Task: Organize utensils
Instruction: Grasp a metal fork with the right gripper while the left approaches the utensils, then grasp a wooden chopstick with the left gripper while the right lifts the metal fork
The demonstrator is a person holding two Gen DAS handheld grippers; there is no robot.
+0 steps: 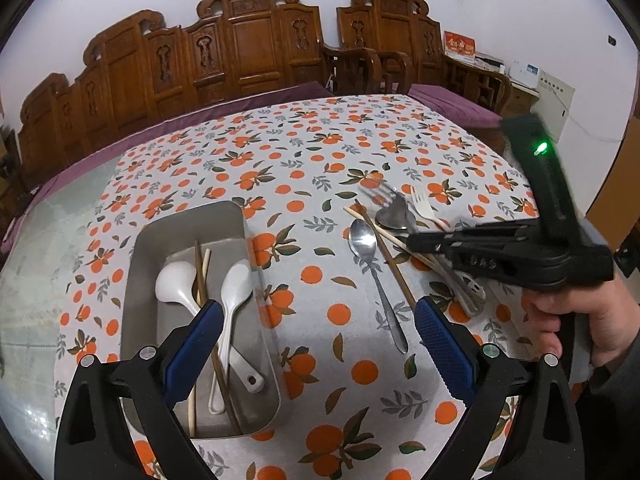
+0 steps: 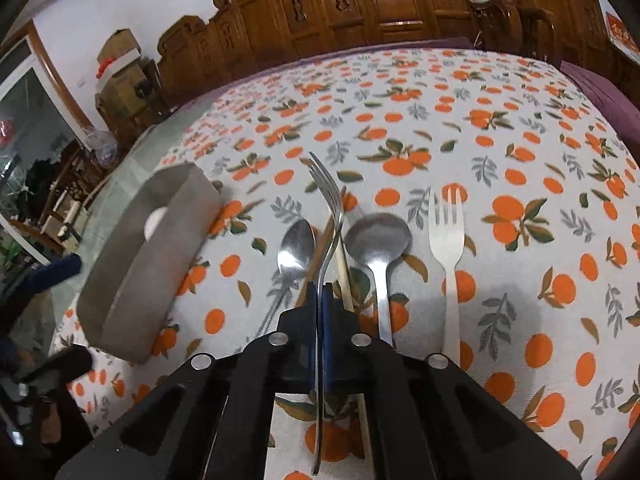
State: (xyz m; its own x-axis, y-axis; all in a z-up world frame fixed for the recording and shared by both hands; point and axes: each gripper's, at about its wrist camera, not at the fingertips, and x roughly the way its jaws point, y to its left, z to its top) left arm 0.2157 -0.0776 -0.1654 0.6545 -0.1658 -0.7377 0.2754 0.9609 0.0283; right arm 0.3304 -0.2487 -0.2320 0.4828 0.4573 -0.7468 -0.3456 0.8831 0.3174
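Note:
My right gripper (image 2: 320, 292) is shut on the handle of a metal fork (image 2: 326, 188), whose tines point away from me over the table. In the left wrist view the same gripper (image 1: 410, 240) comes in from the right, with the fork (image 1: 382, 194) blurred. Around it lie a metal spoon (image 2: 296, 244), a round-bowled spoon (image 2: 378, 236), a white plastic fork (image 2: 446, 236) and chopsticks (image 2: 344, 276). The metal tray (image 1: 180, 232) holds two white spoons (image 1: 236, 288) and chopsticks (image 1: 200, 276). My left gripper (image 1: 320, 344) hangs open beside the tray, with nothing between its fingers.
The table wears a cloth printed with oranges (image 1: 312, 152). Carved wooden chairs (image 1: 248, 44) line its far side. A hand (image 1: 576, 320) holds the right gripper at the right edge. Cardboard boxes (image 2: 124, 68) are stacked by the wall on the left.

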